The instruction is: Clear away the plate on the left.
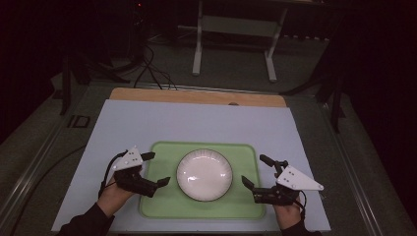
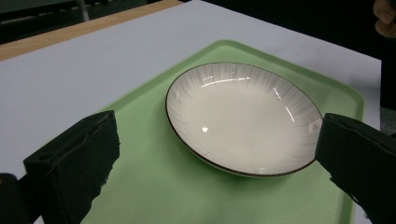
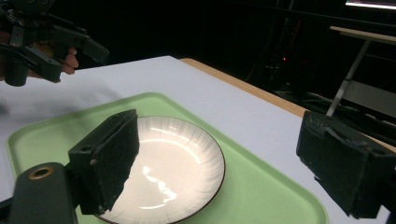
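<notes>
Plate (image 1: 204, 175) first: the white ribbed dish sits at lower centre of the high view, in the middle of the green tray (image 1: 162, 204) on the white tabletop (image 1: 196, 123). Your left gripper (image 1: 156, 169) hovers at the tray's left edge, jaws spread wide and holding nothing. Your right gripper (image 1: 257, 170), lower right of the plate, is likewise spread and empty.

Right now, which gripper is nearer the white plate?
Left, narrowly. The left gripper hangs open over the green tray's left edge, beside the white plate; the right gripper sits open slightly farther off.
</notes>
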The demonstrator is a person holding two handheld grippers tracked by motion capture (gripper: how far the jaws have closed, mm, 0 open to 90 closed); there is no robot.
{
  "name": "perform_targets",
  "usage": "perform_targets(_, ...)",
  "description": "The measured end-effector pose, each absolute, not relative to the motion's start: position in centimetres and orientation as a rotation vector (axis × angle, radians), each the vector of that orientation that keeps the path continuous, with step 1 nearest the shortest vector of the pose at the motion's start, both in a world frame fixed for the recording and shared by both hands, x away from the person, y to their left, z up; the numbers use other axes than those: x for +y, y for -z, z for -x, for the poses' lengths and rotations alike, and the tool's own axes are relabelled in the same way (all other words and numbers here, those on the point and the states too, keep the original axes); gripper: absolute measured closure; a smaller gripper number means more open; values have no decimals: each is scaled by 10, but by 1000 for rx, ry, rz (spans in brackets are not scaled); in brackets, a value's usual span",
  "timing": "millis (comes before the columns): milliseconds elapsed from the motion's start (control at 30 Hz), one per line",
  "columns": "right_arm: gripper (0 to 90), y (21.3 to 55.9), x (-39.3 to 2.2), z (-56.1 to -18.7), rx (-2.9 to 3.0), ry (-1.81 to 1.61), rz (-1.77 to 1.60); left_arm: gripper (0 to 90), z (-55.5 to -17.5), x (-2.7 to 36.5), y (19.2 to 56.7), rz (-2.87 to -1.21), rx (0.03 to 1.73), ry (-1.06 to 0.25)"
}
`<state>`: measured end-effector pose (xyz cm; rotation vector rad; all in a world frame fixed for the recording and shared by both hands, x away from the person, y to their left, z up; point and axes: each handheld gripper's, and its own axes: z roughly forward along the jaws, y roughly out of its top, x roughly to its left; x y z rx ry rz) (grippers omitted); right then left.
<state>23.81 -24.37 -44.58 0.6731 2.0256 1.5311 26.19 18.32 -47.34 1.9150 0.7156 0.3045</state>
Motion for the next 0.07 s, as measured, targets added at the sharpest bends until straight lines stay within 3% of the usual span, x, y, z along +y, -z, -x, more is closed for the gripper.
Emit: perform_targets(67,129,446,-244,-238,2026,-1528,-677,0,-262,183,474,-1917,714,-300)
